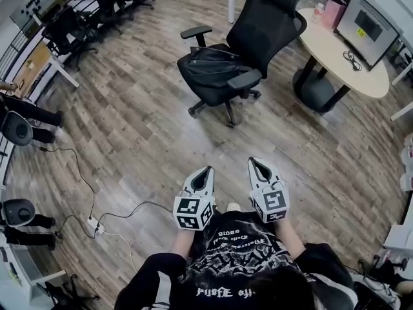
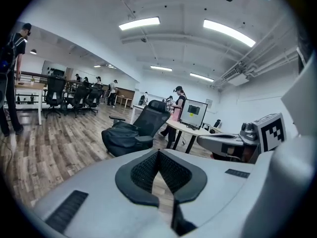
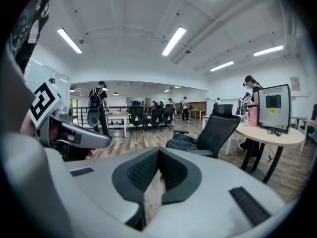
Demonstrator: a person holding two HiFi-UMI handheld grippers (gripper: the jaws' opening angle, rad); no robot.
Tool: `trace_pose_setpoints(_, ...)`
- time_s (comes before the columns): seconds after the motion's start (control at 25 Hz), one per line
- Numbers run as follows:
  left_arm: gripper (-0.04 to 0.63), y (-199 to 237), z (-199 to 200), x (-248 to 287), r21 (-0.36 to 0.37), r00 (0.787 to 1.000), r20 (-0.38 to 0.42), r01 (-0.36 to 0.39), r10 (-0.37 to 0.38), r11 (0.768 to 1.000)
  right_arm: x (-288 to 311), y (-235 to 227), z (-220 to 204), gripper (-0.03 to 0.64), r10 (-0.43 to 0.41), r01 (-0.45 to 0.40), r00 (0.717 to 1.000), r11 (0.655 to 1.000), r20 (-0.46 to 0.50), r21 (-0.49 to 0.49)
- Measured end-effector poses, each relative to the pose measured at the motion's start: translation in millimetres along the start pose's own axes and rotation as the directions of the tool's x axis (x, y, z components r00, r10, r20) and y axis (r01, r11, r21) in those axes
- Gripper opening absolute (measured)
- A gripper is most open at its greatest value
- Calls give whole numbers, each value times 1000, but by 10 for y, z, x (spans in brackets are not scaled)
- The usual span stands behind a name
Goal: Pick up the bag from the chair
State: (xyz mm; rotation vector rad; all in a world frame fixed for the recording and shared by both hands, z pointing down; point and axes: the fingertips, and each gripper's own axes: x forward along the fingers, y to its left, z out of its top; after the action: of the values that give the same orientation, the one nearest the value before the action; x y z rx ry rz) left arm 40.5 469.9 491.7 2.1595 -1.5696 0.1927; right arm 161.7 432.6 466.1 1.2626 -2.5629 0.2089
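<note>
A black bag (image 1: 211,64) lies on the seat of a black office chair (image 1: 266,19), across the wooden floor from me. Both grippers are held side by side low in the head view, well short of the chair. My left gripper (image 1: 208,169) and my right gripper (image 1: 252,161) are shut, with nothing between the jaws. In the left gripper view the bag (image 2: 120,132) and the chair (image 2: 155,114) sit beyond the closed tips (image 2: 158,152). The right gripper view shows the bag (image 3: 184,142) on the chair (image 3: 224,125) past its tips (image 3: 158,150).
A round table (image 1: 330,55) with a monitor (image 1: 366,26) stands right of the chair, and a person is at its far side. A power strip (image 1: 94,225) and its cables lie on the floor at left. Office chairs (image 1: 71,24) and desks line the back left.
</note>
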Motion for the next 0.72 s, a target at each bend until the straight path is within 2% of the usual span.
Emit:
trace_pose_setpoints(0.12,5,3,4,-49,-16,1000,16,10,-9,1000,-34,-23,15,5,-1,0,1000,999,26,54)
trace_pose_setpoints(0.28,6,85,-14,-104,-16,999,23,-24,25,1000,-78,-9,38,11,29,-36,998,992,59,124)
trace_pose_setpoints(0.32,11,95,-11,-119,-16,999,25,-24,24,1000,-88,2,43,97,38,-47,997,989,67,142)
trace_pose_setpoints(0.36,38,96,-6,-134,-20,1000,27,-14,15,1000,-98,9,44,133,39,-50,997,987,72,150)
trace_pose_setpoints(0.44,167,105,10,-151,-35,999,33,20,-19,999,-109,11,44,137,32,-42,997,988,74,148)
trace_pose_setpoints(0.48,228,139,26,-153,-43,999,37,28,-26,999,-107,16,45,225,37,-47,997,988,73,149)
trace_pose_setpoints(0.52,260,197,47,-153,-50,999,40,25,-23,998,-100,23,52,298,47,-57,996,987,73,152)
trace_pose_setpoints(0.64,342,368,117,-145,-58,999,36,3,-1,998,-72,-4,87,302,47,-58,996,986,75,159)
trace_pose_setpoints(0.72,345,427,137,-138,-52,1000,27,-5,7,999,-57,-32,103,302,23,-35,997,987,73,156)
